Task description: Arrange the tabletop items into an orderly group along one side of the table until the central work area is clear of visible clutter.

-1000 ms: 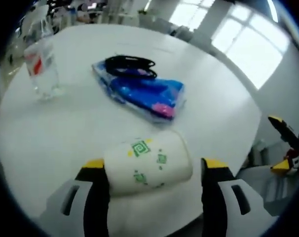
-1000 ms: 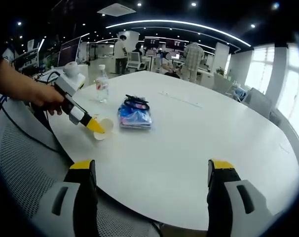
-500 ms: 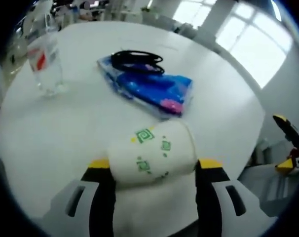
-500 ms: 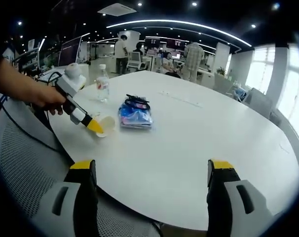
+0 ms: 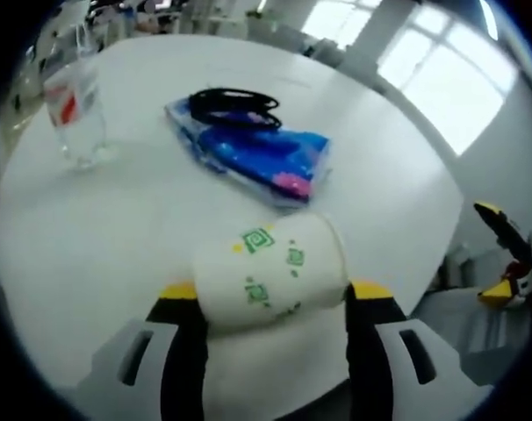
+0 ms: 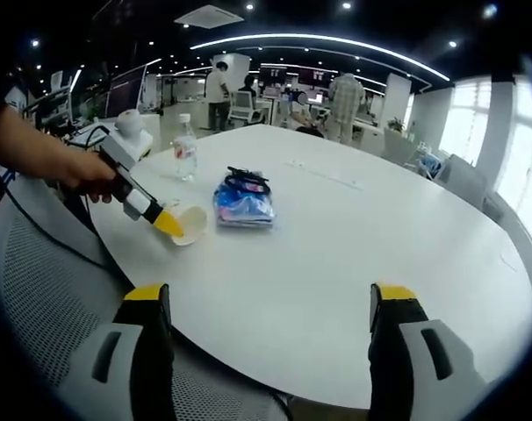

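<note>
Your left gripper (image 5: pixel 270 303) clamped the paper cup (image 5: pixel 270 279) on its side at lower centre, your right gripper (image 6: pixel 266 303) hung wide and empty; next, probably stand it beside the blue packet (image 5: pixel 253 158) and water bottle (image 5: pixel 73 110), upper left.

Strong daylight is admitted through blown-out windows (image 5: pixel 442 79) at upper right; the left gripper view is blurred, and edges are bent by fisheye distortion.

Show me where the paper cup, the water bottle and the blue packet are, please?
paper cup (image 5: pixel 266 279), left gripper view, on its printed side wall.
water bottle (image 5: pixel 75 114), left gripper view, on its clear body.
blue packet (image 6: pixel 243 203), right gripper view, on its top face.
</note>
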Action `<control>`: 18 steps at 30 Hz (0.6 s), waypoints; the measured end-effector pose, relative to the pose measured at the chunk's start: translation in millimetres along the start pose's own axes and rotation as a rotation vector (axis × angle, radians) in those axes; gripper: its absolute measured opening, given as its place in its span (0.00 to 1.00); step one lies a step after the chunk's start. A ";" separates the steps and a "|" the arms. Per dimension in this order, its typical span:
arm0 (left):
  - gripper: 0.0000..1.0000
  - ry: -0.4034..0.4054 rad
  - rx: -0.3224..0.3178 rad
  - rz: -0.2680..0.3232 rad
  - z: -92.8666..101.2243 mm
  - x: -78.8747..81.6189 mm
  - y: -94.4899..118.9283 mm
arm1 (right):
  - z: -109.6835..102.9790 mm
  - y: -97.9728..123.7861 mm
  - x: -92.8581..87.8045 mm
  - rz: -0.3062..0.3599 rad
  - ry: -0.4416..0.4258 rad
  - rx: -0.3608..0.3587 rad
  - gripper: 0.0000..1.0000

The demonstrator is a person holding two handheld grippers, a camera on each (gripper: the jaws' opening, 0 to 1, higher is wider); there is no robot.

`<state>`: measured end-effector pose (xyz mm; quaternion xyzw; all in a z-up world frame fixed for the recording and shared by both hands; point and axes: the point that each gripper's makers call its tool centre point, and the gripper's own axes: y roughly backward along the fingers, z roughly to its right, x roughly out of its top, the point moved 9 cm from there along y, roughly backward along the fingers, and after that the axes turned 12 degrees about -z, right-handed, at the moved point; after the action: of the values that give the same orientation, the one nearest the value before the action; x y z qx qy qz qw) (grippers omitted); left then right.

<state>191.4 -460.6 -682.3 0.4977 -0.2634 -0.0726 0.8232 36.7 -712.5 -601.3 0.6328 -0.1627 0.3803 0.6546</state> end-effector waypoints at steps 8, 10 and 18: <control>0.59 -0.014 -0.044 0.006 10.3 -0.2 8.5 | 0.1 0.0 -0.2 -0.003 -0.006 0.011 0.93; 0.59 -0.017 -0.054 0.011 12.8 -0.2 10.9 | 0.0 0.2 0.0 -0.003 -0.007 0.013 0.94; 0.59 -0.035 -0.090 0.035 22.3 0.8 23.0 | 1.7 1.4 2.5 -0.002 -0.036 0.032 0.94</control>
<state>177.5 -467.0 -654.2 0.4539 -0.2829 -0.0786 0.8413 37.8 -713.4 -598.3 0.6502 -0.1677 0.3707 0.6416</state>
